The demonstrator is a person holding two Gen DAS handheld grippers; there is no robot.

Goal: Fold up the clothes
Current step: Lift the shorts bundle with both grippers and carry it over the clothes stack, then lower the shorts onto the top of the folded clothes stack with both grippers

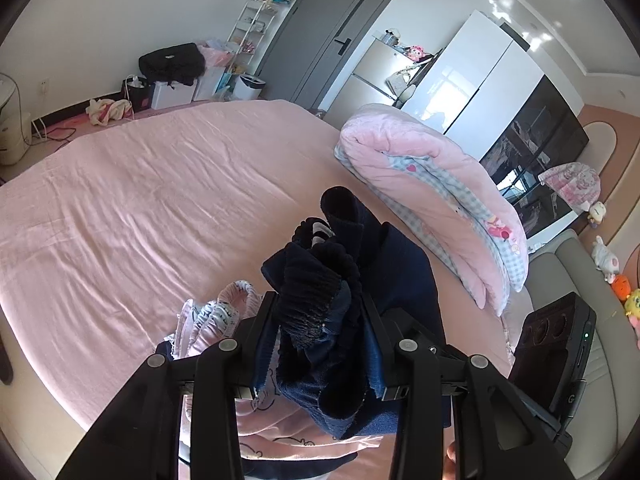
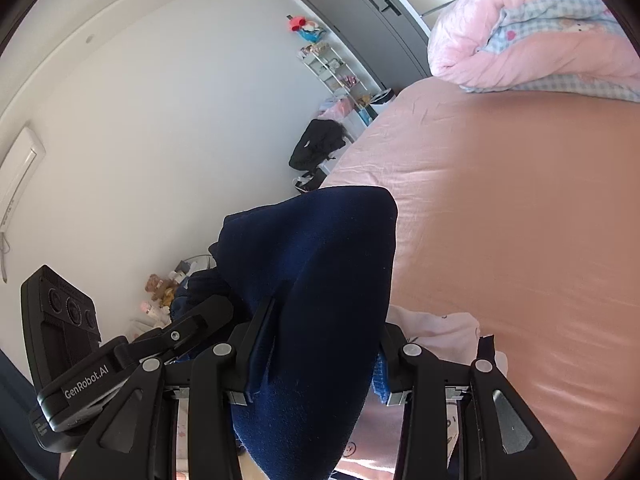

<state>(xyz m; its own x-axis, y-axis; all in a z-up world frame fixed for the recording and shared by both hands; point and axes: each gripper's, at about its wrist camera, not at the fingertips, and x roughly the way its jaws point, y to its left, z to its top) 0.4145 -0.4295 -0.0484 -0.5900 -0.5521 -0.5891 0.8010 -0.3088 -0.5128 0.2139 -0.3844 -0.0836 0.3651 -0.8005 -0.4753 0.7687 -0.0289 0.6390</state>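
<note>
A dark navy garment [image 1: 340,280] with a ribbed elastic waistband is bunched up and held above the pink bed [image 1: 140,200]. My left gripper [image 1: 318,300] is shut on its gathered waistband. My right gripper [image 2: 320,312] is shut on another part of the same navy garment [image 2: 316,280], whose cloth drapes over the fingers and hides their tips. The other gripper's body [image 2: 100,364] shows at the lower left of the right wrist view. Under the held garment lies a pale pink piece of clothing [image 1: 216,316] with a printed pattern, also seen as pink clothing [image 2: 436,332] beneath the right gripper.
A folded pink quilt [image 1: 436,200] with a checked lining lies on the bed's right side. Beyond the bed stand a grey door [image 1: 332,36], a white shelf rack [image 1: 250,28], a black bag [image 1: 172,62] on boxes, and white and dark wardrobes [image 1: 480,80].
</note>
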